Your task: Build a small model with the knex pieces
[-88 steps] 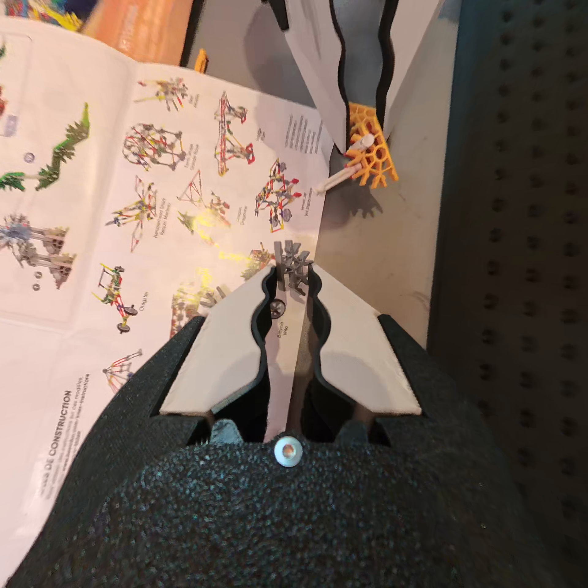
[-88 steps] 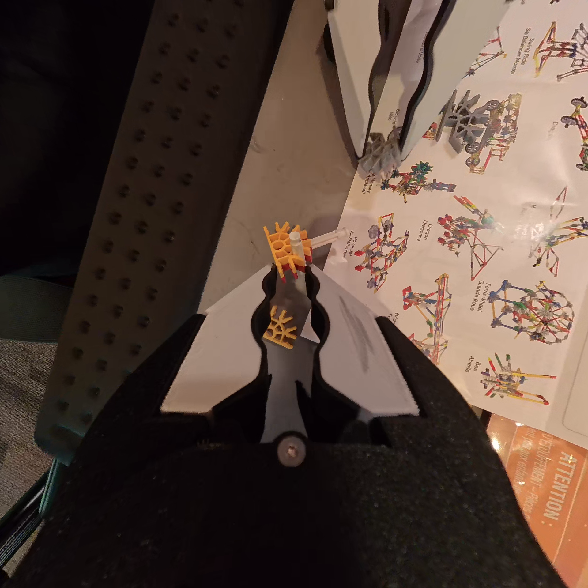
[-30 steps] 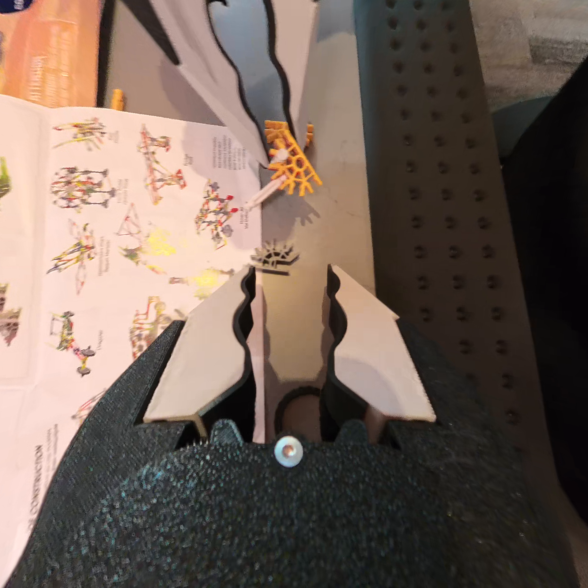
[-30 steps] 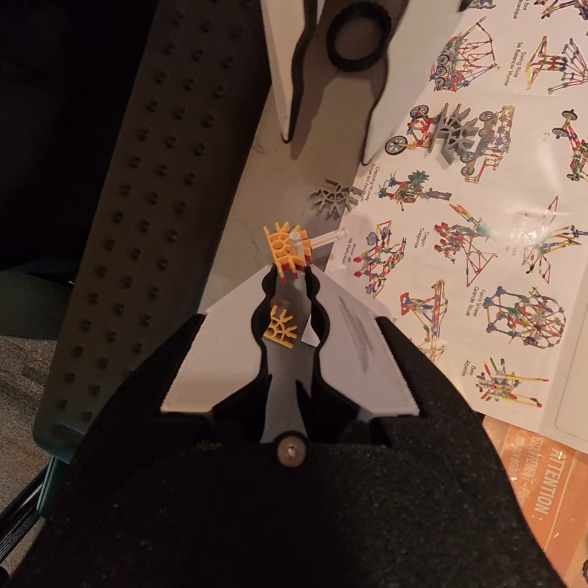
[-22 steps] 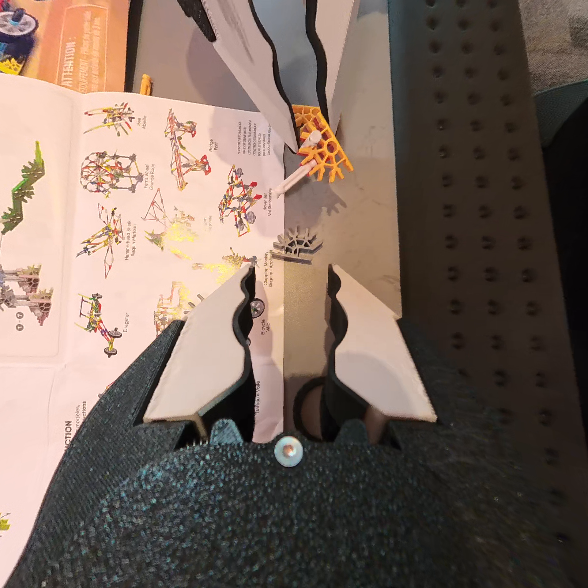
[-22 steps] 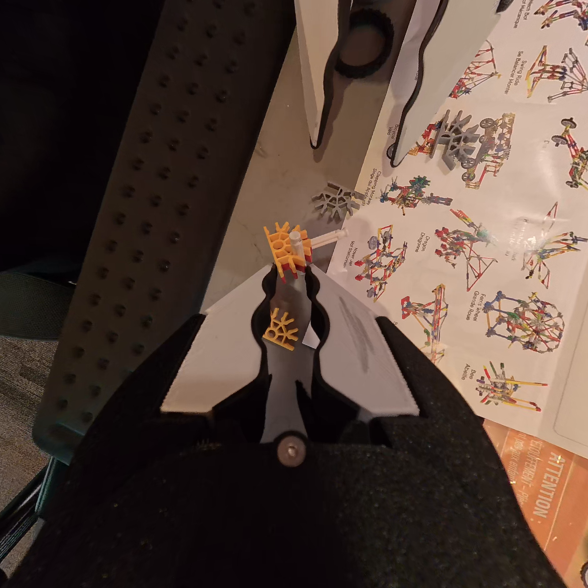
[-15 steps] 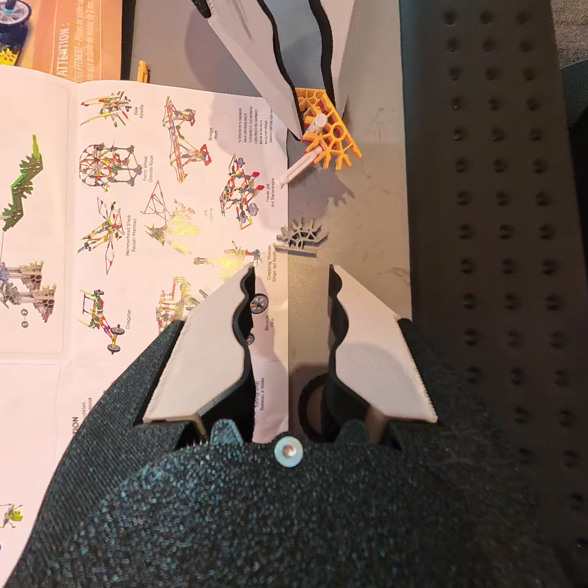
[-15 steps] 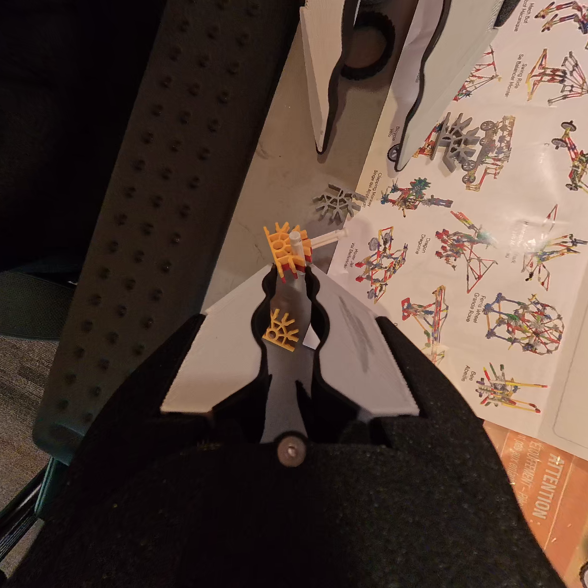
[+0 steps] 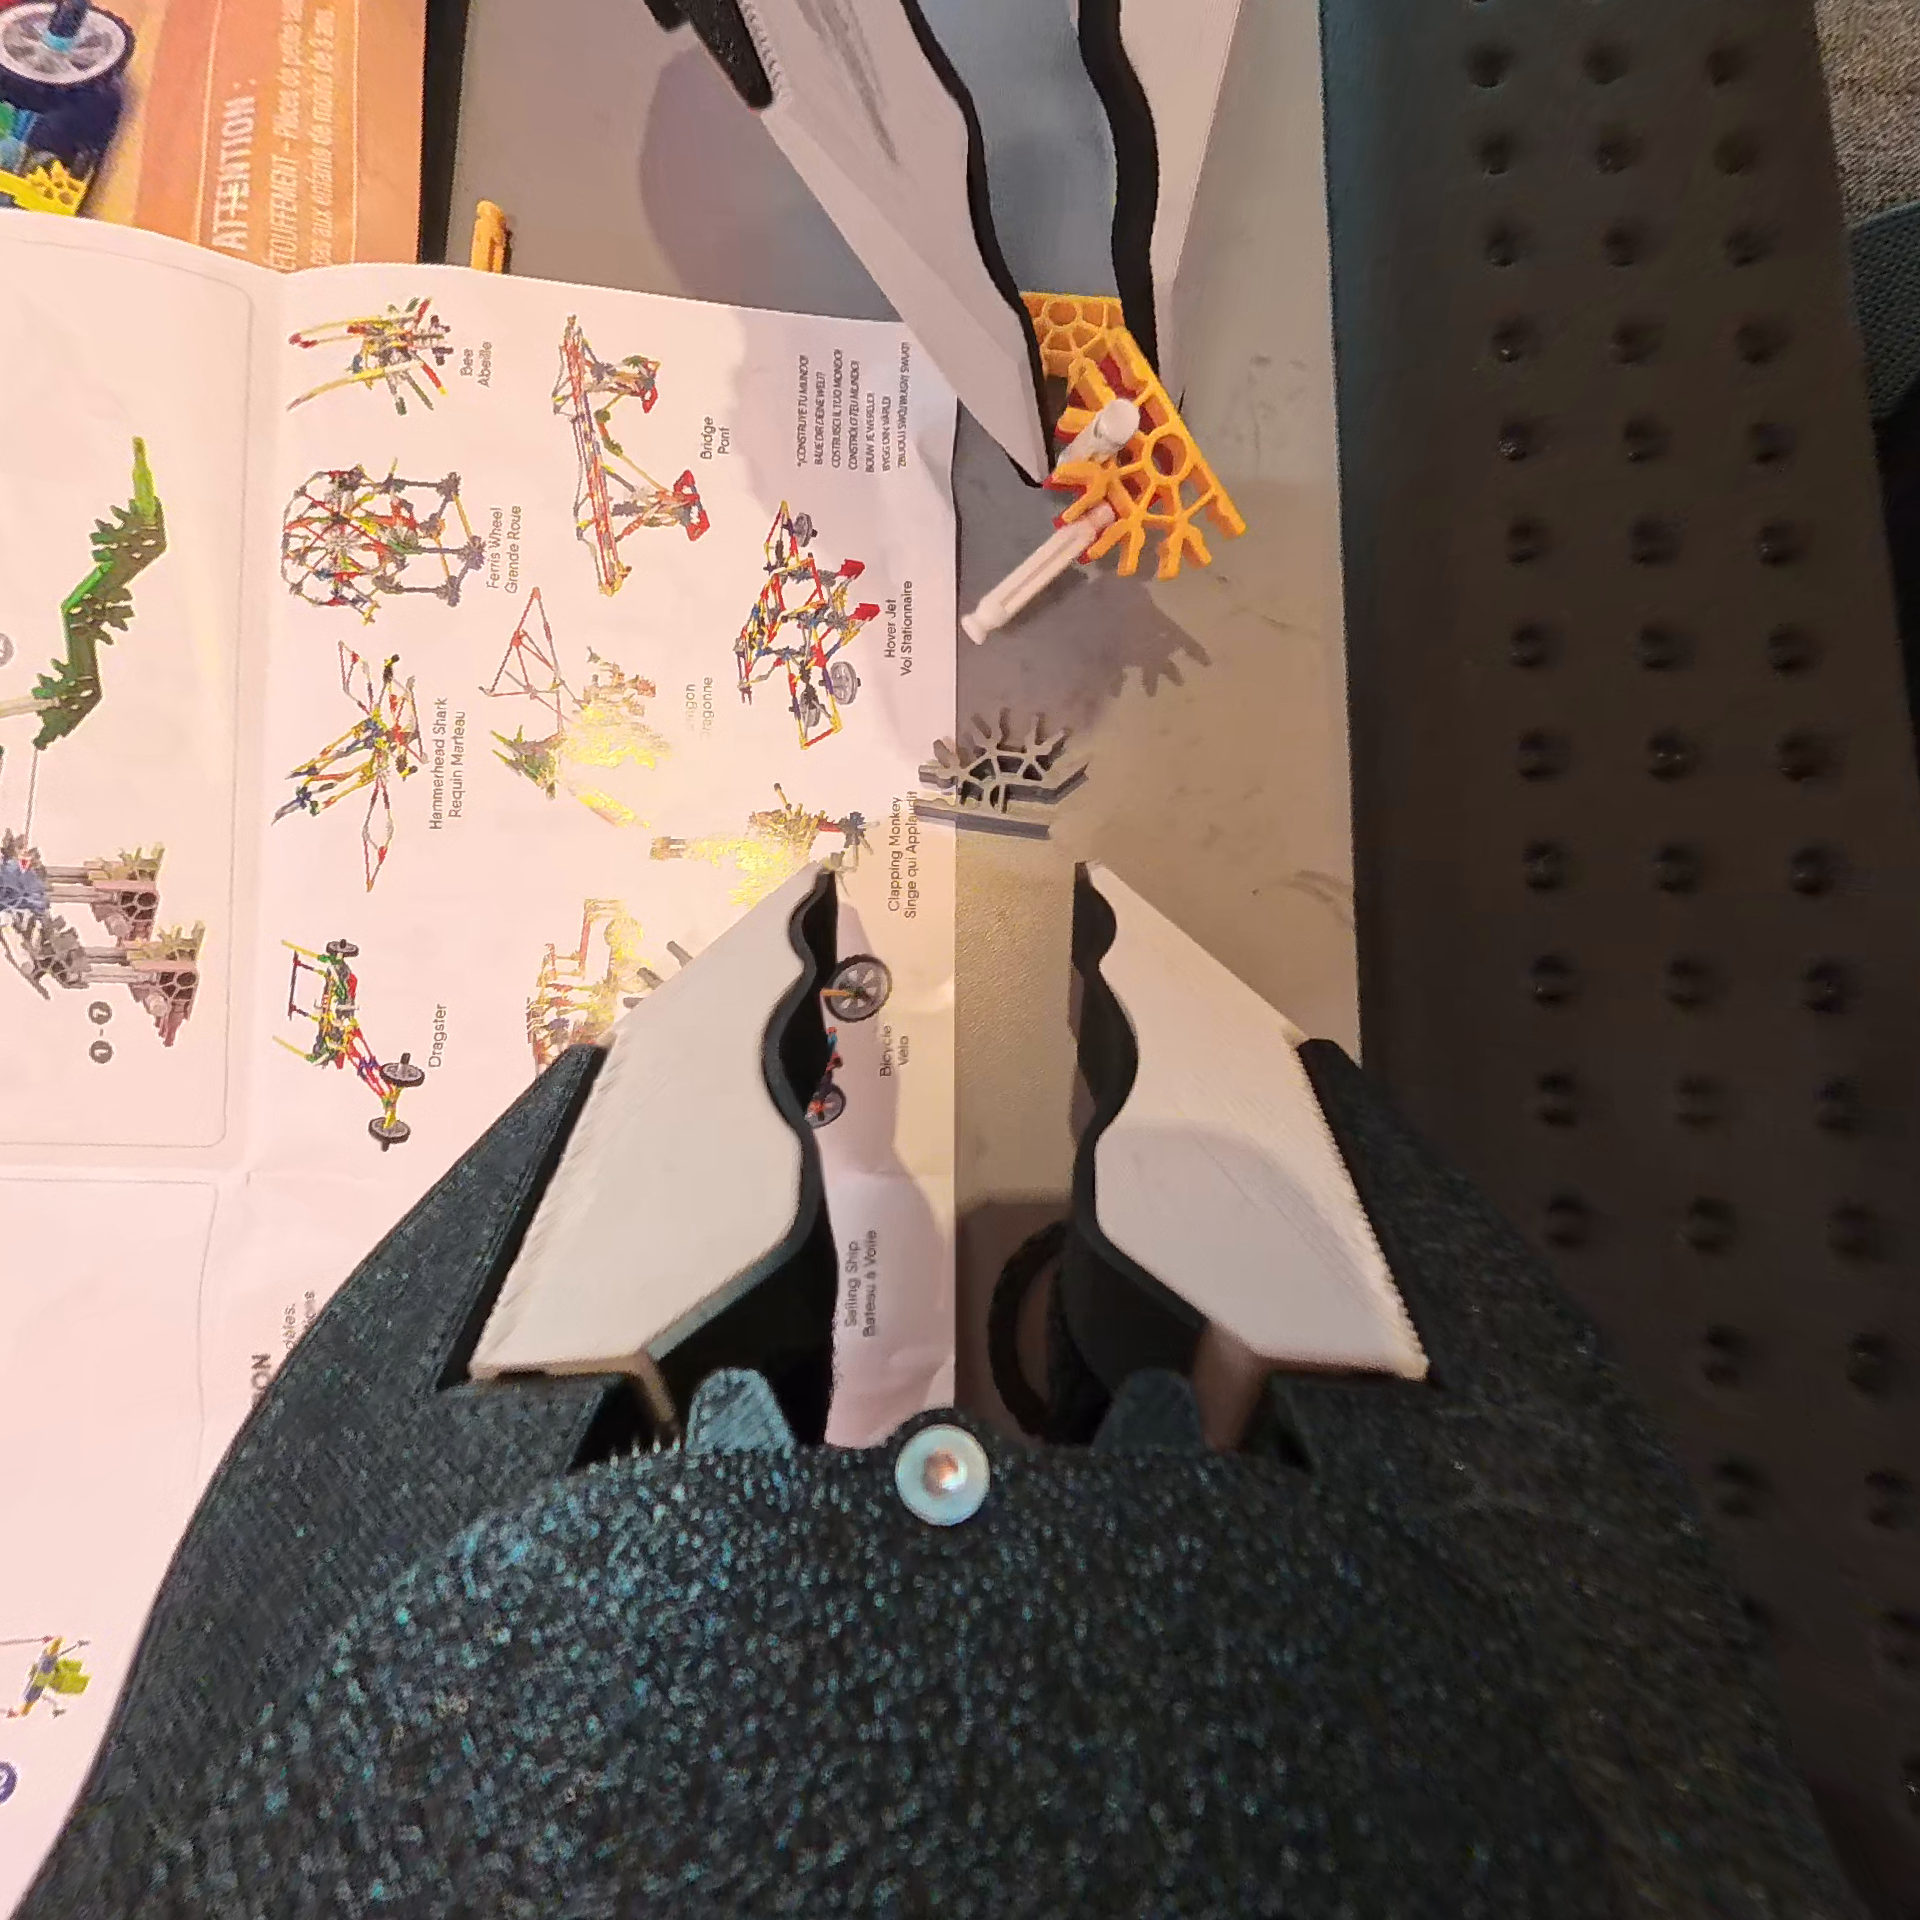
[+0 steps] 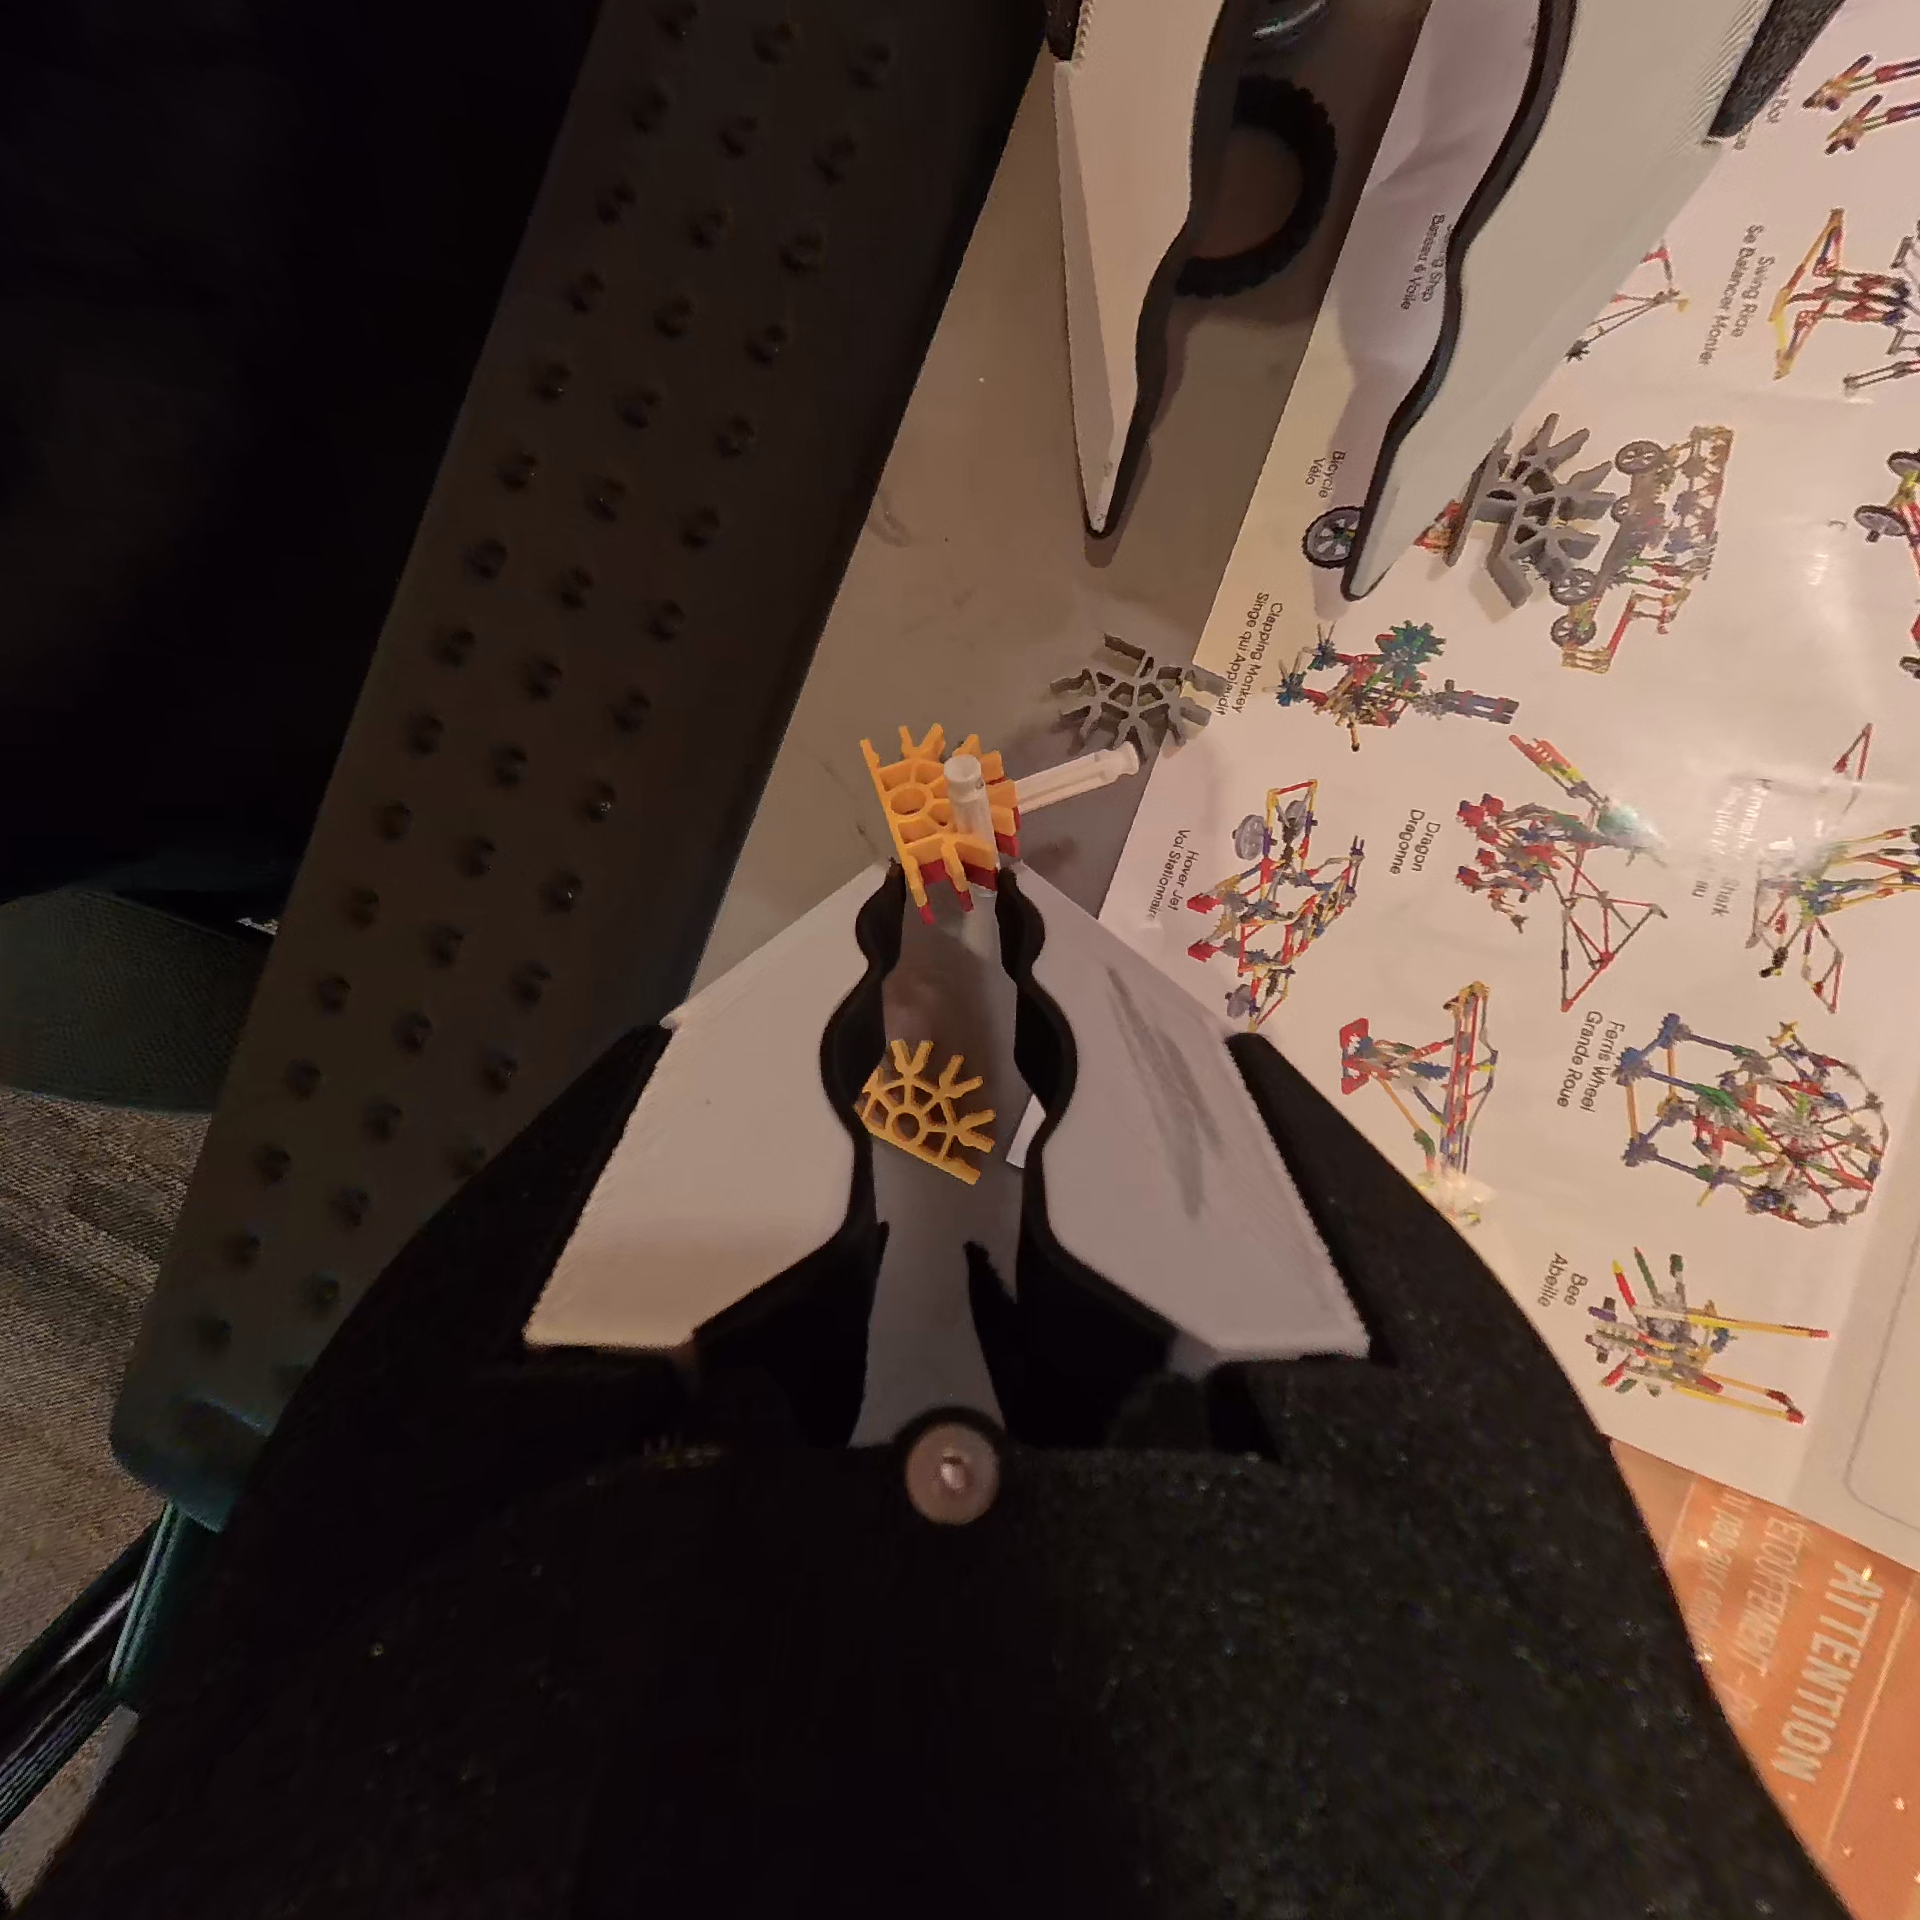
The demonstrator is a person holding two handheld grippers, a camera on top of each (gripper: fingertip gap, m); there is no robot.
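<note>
My right gripper (image 10: 945, 878) is shut on a yellow and red connector assembly (image 10: 930, 816) with white rods, held just above the grey table. It also shows in the left wrist view (image 9: 1138, 468), pinched by the right gripper (image 9: 1101, 421). My left gripper (image 9: 951, 873) is open and empty, its tips just short of a small grey connector (image 9: 1003, 774) that lies at the edge of the instruction sheet (image 9: 520, 623). In the right wrist view the left gripper (image 10: 1226, 561) stands open behind that grey connector (image 10: 1132, 707).
A loose yellow connector (image 10: 925, 1112) lies under my right fingers. A black tyre (image 10: 1262, 177) lies under the left gripper. A larger grey connector (image 10: 1538, 520) rests on the sheet (image 10: 1558, 883). A black perforated panel (image 9: 1610, 727) borders the table. An orange box (image 9: 291, 125) lies beyond the sheet. The tips of one gripper are about 8 cm away from the tips of the other.
The left gripper, earlier shut on the small grey connector, has opened and left it on the table, then drawn back slightly. The right gripper still holds the yellow assembly.
</note>
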